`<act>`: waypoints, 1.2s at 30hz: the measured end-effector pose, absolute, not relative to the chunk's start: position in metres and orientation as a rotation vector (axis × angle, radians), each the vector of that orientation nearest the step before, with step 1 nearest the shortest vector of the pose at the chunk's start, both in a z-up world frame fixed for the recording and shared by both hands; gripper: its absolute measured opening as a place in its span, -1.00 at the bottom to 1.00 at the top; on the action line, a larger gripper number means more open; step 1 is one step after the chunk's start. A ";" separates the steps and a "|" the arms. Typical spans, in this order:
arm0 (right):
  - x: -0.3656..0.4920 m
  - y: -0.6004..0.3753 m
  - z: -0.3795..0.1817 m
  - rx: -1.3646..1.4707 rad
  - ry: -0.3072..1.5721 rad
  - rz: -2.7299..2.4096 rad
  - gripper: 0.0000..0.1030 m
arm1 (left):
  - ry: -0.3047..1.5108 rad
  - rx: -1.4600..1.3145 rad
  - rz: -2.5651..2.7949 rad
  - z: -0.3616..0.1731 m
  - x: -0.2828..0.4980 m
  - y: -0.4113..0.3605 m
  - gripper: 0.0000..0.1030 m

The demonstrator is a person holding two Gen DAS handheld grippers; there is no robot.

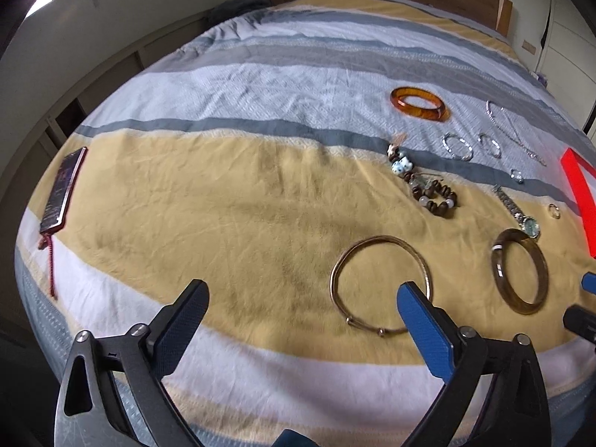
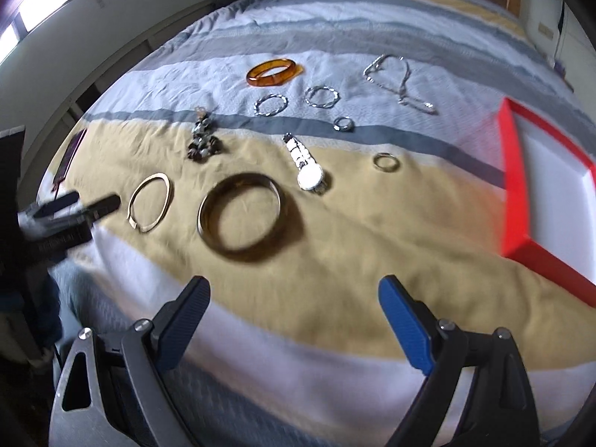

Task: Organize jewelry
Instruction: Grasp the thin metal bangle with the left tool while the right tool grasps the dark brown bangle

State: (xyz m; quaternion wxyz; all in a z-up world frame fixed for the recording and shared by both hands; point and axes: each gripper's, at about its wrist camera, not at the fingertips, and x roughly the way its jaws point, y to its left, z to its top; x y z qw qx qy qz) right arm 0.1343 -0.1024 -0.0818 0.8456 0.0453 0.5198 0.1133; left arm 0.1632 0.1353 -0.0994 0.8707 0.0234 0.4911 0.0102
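Two grippers hover over a striped bedspread (image 1: pixel 231 201), the left gripper (image 1: pixel 301 298) and right gripper (image 2: pixel 294 294) both spread wide and empty — ahead lie a thin gold bangle (image 1: pixel 380 283), a brown bangle (image 2: pixel 240 218), a watch (image 2: pixel 311 177) and a red tray (image 2: pixel 510 186) at right.

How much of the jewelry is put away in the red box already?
None yet. The red box shows only its white lining. Both the left gripper and right gripper are open and hold nothing. Everything is left on the bed cover: the thin gold bangle, the dark bangle, the amber bangle, the watch, beads, rings and chain.
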 end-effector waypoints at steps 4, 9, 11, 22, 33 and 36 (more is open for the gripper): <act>0.156 -0.095 -0.090 0.111 1.116 0.248 0.73 | 1.092 0.029 -0.011 -0.122 0.177 0.137 0.56; 0.174 -0.087 -0.105 0.125 1.160 0.259 0.12 | 1.122 0.013 -0.023 -0.133 0.181 0.140 0.59; 0.178 -0.084 -0.110 0.119 1.172 0.262 -0.04 | 1.136 -0.007 -0.028 -0.136 0.184 0.143 0.61; 0.186 -0.085 -0.124 0.133 1.175 0.296 -0.80 | 1.101 0.001 -0.040 -0.132 0.179 0.141 0.14; 0.169 -0.087 -0.102 0.065 1.113 0.297 -0.84 | 1.105 0.081 -0.050 -0.123 0.174 0.118 -0.88; 0.162 -0.090 -0.092 0.061 1.086 0.291 -0.84 | 1.103 0.069 -0.031 -0.117 0.173 0.116 -0.91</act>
